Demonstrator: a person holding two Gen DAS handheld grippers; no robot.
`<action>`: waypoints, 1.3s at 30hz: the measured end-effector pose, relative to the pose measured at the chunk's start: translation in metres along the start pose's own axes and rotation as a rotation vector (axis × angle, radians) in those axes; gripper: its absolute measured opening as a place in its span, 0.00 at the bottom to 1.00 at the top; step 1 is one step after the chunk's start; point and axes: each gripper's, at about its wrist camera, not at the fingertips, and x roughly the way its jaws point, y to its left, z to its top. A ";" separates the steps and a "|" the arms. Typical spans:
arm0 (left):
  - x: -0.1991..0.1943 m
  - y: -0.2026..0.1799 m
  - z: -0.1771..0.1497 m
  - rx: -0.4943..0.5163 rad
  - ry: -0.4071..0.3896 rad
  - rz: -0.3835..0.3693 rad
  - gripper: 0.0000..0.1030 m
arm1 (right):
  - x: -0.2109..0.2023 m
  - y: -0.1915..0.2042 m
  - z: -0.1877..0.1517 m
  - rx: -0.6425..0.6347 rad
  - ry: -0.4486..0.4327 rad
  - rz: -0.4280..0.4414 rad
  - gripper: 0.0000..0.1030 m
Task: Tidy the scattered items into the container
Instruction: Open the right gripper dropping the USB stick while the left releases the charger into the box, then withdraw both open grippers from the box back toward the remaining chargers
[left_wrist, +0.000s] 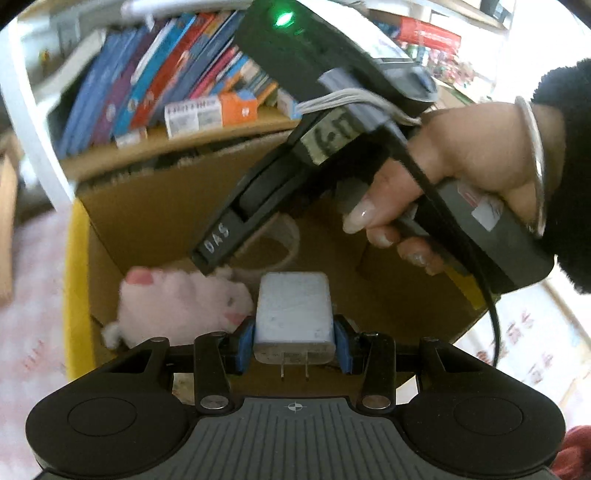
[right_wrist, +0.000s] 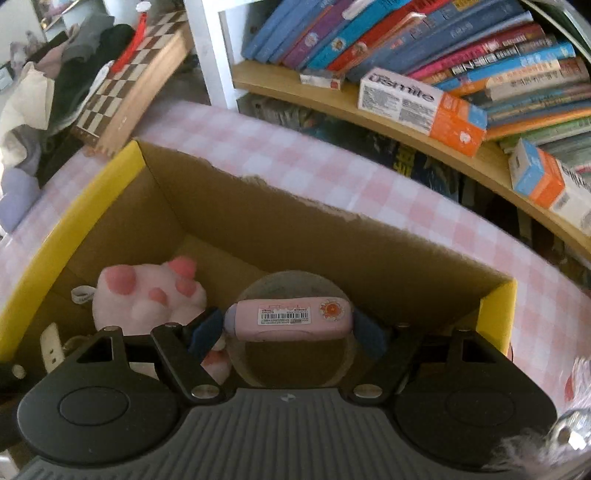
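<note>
two tools hang over the open box (right_wrist: 369, 254). left tool (left_wrist: 294, 341) squeezes a white plug (left_wrist: 293, 314); right tool (right_wrist: 288, 325) squeezes a pink tube (right_wrist: 291, 319) lying sideways. the box floor is straight below both, beside the pink plush toy (right_wrist: 147, 295).

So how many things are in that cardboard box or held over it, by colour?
Pink: 2, the plush paw in the box and the case in the right gripper.
White: 1, the charger in the left gripper.
Total: 3
</note>
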 end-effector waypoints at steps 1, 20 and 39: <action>0.001 0.002 -0.001 -0.014 0.006 -0.007 0.45 | 0.000 0.000 0.001 0.000 -0.001 0.002 0.75; -0.036 -0.015 -0.009 0.029 -0.102 0.039 0.49 | -0.056 0.002 -0.009 0.063 -0.136 0.067 0.78; -0.115 -0.021 -0.061 0.031 -0.270 -0.033 0.49 | -0.149 0.046 -0.066 0.114 -0.286 0.026 0.78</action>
